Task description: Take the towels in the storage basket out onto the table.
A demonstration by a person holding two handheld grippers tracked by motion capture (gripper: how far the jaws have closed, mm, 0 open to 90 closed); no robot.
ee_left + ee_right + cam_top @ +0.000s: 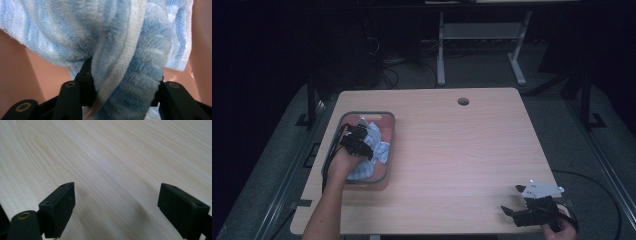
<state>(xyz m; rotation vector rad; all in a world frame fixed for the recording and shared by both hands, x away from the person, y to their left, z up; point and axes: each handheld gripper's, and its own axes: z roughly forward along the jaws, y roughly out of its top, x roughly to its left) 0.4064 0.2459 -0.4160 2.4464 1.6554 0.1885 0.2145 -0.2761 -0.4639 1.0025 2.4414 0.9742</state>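
left gripper (362,131) clamped, right gripper (512,200) wide apart

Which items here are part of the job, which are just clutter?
In the job:
- blue striped towel, clamped in the left gripper
- pink bin holding it

Lying about:
- right gripper, open over bare table
- cables on the floor

You were working in what looked like a lab or test room. Your light wooden desk (452,150) had a round cable hole (463,101), and behind it were loose cables (387,70) on grey carpet and white metal desk legs (441,50) in the dark.
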